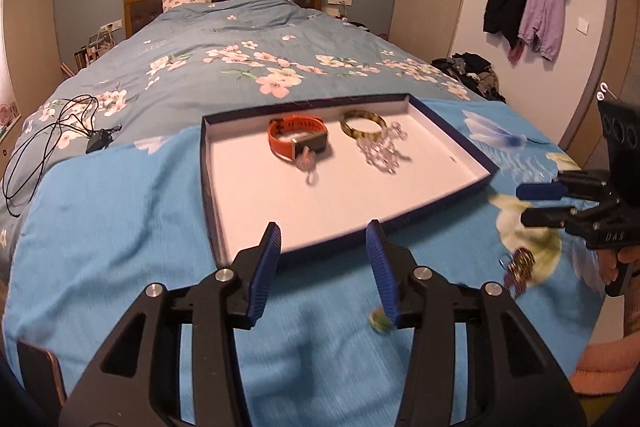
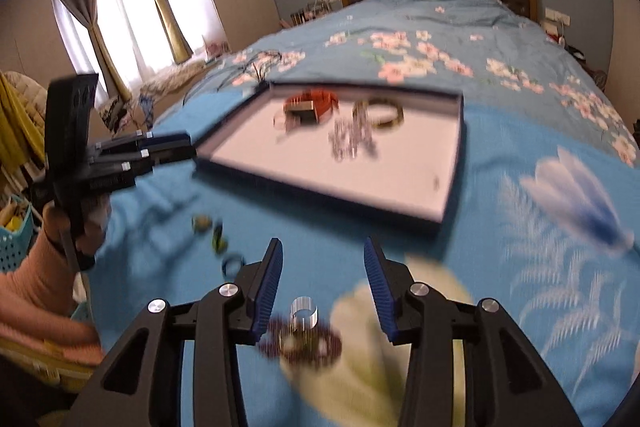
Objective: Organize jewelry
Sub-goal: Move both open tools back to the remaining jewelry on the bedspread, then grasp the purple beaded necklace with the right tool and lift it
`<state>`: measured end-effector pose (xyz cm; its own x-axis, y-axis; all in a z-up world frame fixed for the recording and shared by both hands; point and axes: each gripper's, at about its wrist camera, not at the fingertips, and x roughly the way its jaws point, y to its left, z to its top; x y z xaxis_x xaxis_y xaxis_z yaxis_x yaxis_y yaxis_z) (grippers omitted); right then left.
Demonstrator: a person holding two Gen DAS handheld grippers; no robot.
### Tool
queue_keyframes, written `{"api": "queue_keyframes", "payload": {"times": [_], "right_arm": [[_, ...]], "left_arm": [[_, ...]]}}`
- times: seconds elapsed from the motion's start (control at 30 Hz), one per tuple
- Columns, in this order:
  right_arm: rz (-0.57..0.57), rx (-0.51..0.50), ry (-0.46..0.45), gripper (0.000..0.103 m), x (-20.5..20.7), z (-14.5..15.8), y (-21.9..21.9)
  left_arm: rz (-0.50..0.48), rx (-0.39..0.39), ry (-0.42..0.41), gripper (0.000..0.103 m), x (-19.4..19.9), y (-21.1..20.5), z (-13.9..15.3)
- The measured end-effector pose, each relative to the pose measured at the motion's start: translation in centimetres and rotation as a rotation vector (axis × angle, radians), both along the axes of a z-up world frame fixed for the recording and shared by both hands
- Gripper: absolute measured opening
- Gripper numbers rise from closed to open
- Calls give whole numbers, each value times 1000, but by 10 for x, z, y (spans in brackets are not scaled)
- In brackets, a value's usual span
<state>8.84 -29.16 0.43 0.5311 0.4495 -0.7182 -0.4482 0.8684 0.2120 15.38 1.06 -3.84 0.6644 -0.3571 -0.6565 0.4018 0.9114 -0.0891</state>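
A shallow dark-rimmed tray with a white floor lies on the blue cloth. In it are an orange watch, a mottled green bangle, a clear crystal piece and a small pale ring. My left gripper is open and empty just before the tray's near rim. A small green ring lies by its right finger. My right gripper is open and empty, above a dark red beaded piece and a clear ring. The tray shows beyond it.
Small rings lie on the cloth left of my right gripper. A black cable lies on the floral quilt at the left. A phone sits at the near left edge. Clothes hang on the right wall.
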Motion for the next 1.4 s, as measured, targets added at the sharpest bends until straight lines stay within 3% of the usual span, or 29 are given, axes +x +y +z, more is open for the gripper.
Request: {"api": "queue_keyframes", "payload": {"times": [0.1, 0.53, 0.6, 0.77, 1.4], "right_arm": [[-19, -9, 35, 28, -13, -12, -9], [-33, 28, 90, 18, -23, -30, -13], [-29, 16, 91, 6, -24, -30, -12], [-35, -1, 84, 6, -26, -31, -9], [3, 112, -45, 5, -33, 17, 1]], "left_arm": [[-15, 15, -2, 45, -13, -5, -4], [-42, 17, 52, 46, -30, -13, -22], [-40, 16, 55, 46, -31, -14, -24], [-44, 5, 62, 46, -32, -14, -26], [-109, -5, 59, 45, -42, -24, -25]]}}
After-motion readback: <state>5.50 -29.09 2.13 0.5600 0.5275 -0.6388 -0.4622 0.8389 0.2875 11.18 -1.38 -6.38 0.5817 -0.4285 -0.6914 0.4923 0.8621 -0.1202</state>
